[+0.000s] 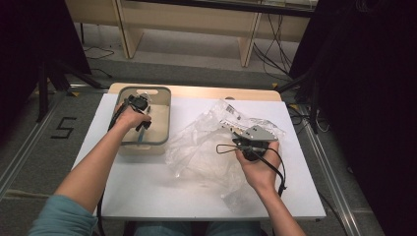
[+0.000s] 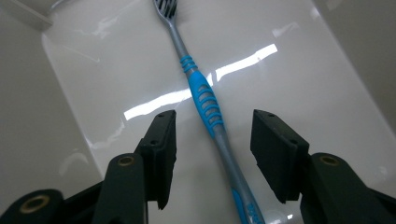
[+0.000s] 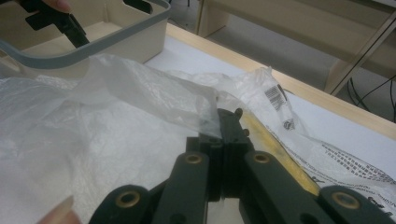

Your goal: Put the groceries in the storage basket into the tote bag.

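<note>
White table (image 1: 147, 196), dim room. Toothbrush (image 2: 205, 100), centre frame, flat in beige bin (image 1: 160, 142); left gripper (image 2: 212, 149) half open astride its handle: lower, close squarely. Right gripper (image 3: 224, 140) clamped on plastic bag (image 3: 116, 107).

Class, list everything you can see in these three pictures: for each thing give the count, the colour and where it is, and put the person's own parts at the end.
Toothbrush: one, blue and grey, lying on the bin's floor between the open jaws of the left tongs.
Bin: one, beige with a grey rim, at the table's far left.
Plastic bag: one, clear with black print, crumpled at the table's middle.
Table: one, white top with a wooden far edge.
Left tongs: one, black, lowered into the bin.
Right tongs: one, black, shut on the plastic bag's edge.
Forearms: two, reaching in from the near side; teal sleeve on the left.
</note>
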`<act>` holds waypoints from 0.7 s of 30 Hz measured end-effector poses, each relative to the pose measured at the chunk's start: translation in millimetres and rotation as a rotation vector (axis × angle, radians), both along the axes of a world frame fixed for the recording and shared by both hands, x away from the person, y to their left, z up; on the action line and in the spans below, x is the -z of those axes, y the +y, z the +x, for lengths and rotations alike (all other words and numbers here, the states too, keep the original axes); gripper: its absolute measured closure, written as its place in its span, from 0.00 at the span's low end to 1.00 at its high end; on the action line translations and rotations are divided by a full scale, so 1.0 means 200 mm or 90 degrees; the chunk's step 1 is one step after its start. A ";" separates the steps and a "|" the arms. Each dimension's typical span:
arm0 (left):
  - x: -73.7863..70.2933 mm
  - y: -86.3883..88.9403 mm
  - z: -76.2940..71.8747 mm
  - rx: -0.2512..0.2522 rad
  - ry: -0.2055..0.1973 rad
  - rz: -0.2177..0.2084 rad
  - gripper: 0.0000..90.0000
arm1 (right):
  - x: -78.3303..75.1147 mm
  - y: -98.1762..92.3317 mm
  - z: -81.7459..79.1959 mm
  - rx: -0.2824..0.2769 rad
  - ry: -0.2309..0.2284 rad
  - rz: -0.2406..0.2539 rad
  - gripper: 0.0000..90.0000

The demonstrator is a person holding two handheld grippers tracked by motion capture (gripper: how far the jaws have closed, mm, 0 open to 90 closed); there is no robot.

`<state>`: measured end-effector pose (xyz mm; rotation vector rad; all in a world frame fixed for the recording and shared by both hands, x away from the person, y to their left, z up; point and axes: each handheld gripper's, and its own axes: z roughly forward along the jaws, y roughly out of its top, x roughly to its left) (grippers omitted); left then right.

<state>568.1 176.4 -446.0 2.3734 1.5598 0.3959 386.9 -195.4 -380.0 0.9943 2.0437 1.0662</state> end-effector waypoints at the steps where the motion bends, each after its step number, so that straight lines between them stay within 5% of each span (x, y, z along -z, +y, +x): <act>1: 0.00 0.00 0.00 0.001 0.003 0.000 0.57 | 0.00 0.00 0.00 0.001 0.001 0.000 1.00; 21: 0.04 0.01 0.01 0.008 0.020 0.013 0.62 | 0.00 0.00 0.00 0.002 0.002 0.000 1.00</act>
